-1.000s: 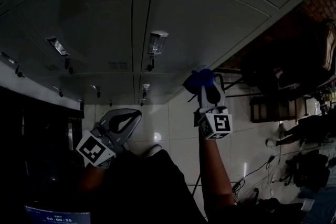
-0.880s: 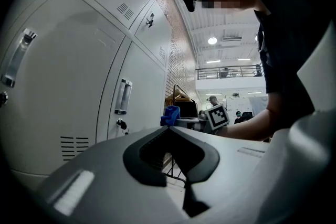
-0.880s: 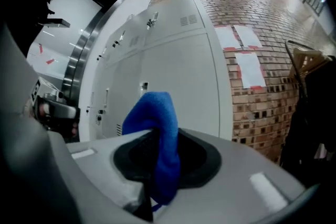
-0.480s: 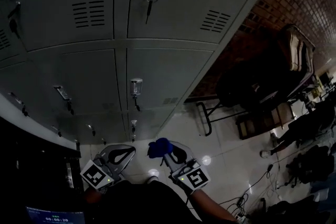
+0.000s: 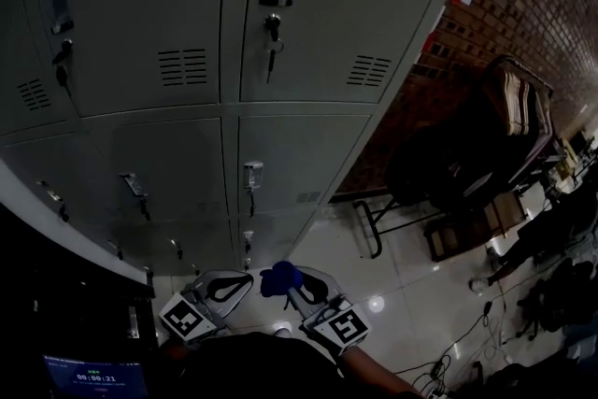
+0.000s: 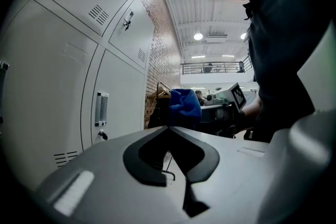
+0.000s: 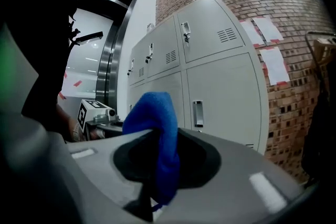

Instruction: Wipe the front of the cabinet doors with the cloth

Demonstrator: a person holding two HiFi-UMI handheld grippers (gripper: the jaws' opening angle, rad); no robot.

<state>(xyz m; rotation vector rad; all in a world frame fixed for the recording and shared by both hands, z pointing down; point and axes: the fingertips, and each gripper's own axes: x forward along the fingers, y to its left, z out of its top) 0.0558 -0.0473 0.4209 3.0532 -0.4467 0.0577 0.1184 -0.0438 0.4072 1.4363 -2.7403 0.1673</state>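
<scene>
Slightly lower now, right hand-held gripper (image 5: 291,287) clamps bunched blue cloth (image 7: 155,113) (possibly fleecy); left hand-held gripper (image 6: 169,128) closed.

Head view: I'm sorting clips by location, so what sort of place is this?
Probably a locker area in a workshop or industrial hall: stacked grey metal lockers with keys in the locks, a brick wall beside them, and a glossy tiled floor.

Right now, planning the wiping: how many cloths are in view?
1: the blue cloth, clamped in the right gripper. The left gripper is empty. Others may be hidden.
</scene>
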